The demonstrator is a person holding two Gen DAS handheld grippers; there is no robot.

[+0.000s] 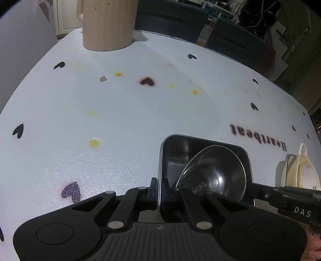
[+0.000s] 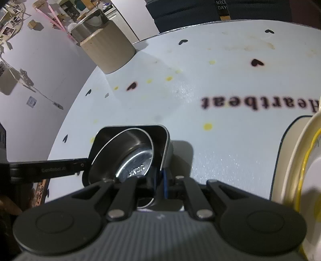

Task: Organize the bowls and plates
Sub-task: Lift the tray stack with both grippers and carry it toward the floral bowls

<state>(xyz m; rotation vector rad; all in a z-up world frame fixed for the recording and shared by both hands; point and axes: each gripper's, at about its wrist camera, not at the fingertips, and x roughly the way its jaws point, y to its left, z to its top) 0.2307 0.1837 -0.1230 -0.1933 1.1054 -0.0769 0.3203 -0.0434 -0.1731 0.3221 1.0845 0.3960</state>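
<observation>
A rectangular steel container (image 1: pixel 174 152) stands on the white tablecloth, and a round steel bowl (image 1: pixel 214 174) leans tilted inside it. In the left wrist view my left gripper (image 1: pixel 159 184) is shut on the container's left wall. My right gripper (image 1: pixel 253 185) reaches in from the right to the container's other side. The right wrist view shows the container (image 2: pixel 128 131) with the bowl (image 2: pixel 132 158) in it, and my right gripper (image 2: pixel 161 180) shut on the container's right wall. My left gripper (image 2: pixel 85 165) comes in from the left.
A stack of cream dishes (image 1: pixel 301 172) (image 2: pixel 297 170) sits just right of the container. A tall beige ribbed canister (image 1: pixel 108 24) (image 2: pixel 106 50) stands at the far left of the table (image 1: pixel 120 120). Dark chairs (image 1: pixel 170 16) line the far edge.
</observation>
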